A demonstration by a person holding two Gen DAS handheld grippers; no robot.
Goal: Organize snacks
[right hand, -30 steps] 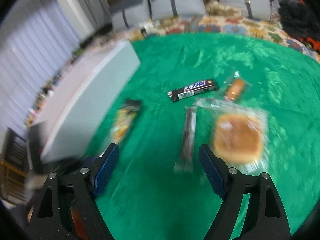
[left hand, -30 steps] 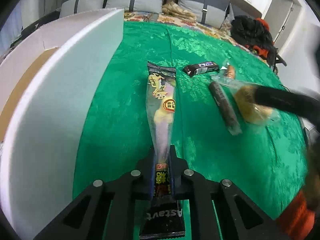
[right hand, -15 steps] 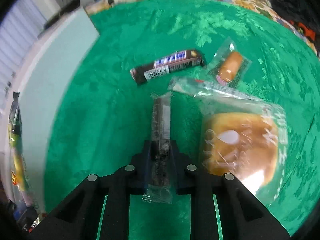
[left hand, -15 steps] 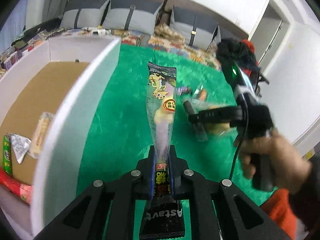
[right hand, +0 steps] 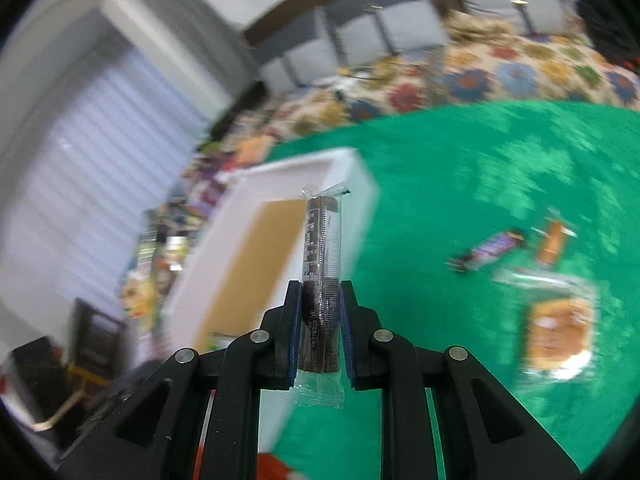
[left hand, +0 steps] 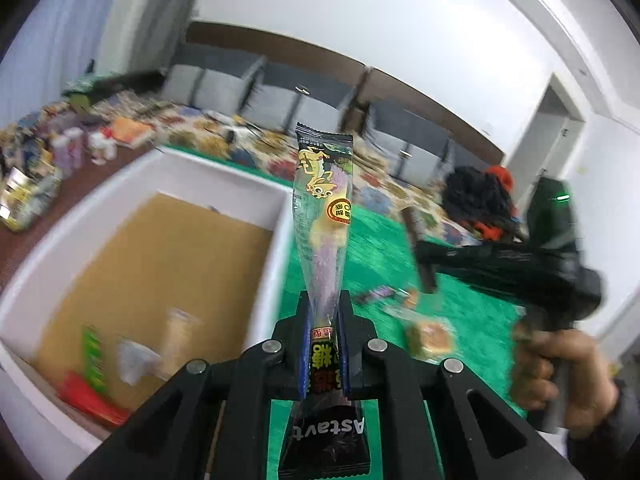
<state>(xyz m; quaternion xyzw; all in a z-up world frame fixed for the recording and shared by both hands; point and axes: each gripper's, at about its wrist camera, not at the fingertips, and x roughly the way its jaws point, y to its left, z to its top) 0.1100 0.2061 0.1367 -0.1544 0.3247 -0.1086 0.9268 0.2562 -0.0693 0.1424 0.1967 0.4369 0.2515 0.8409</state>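
Your left gripper (left hand: 325,344) is clamped on a long candy packet (left hand: 323,216) that stands up through the middle of the frame. Your right gripper (right hand: 320,332) pinches a dark snack stick (right hand: 321,276) in a clear wrapper. The white box (left hand: 224,176) sits left of centre, wrappers in its lower-left corner. On the green cloth (right hand: 480,184) at right lie a chocolate bar (right hand: 486,249) and a wrapped bun (right hand: 558,330).

The right tool (right hand: 319,320) has clamped the dark stick (right hand: 320,264) — both tools lifted off the cloth.
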